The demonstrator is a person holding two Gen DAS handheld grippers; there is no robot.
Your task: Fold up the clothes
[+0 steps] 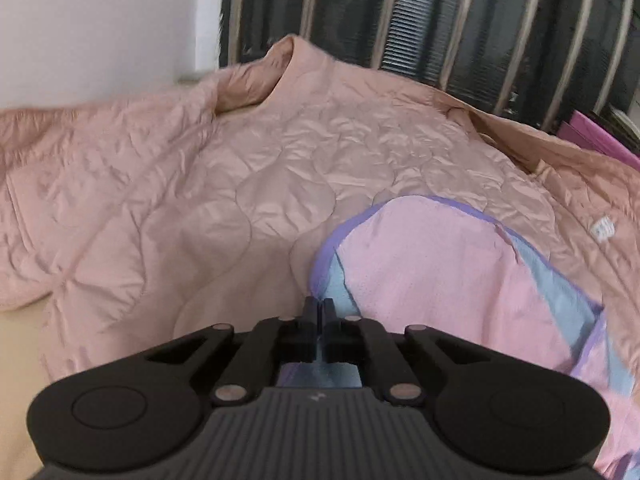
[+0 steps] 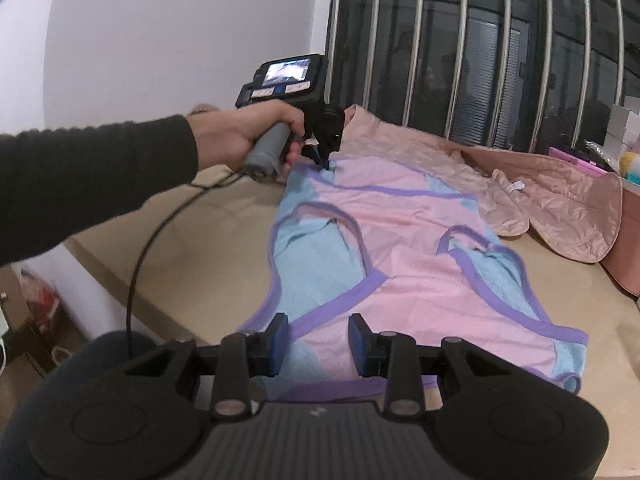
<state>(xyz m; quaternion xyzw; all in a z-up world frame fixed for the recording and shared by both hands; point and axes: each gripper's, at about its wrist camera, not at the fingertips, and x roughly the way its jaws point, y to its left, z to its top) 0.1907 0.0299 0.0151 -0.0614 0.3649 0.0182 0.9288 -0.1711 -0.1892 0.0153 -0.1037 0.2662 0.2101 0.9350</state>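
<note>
right wrist view: pink and blue vest point(image 2: 404, 248) lies spread flat on the tan table point(image 2: 192, 240), purple trim up, its far end overlapping the quilted pink jacket point(image 2: 560, 208) that lies toward the barred window point(image 2: 480, 40). left gripper point(image 2: 324, 162), held in a hand point(image 2: 244, 136), has its jaws pressed together on the vest's far corner, on the side away from the jacket's white tag point(image 2: 516, 187). right gripper point(image 2: 318, 340) hovers over the vest's near hem, jaws apart, holding nothing.

risks, as judgement: thin mesh may slip from a one-corner pinch; lifting could drag the jacket underneath; the trailing cable point(image 2: 136, 264) could snag the vest edge.

writing: white tag is too blurred to read; no brand is legible.
</note>
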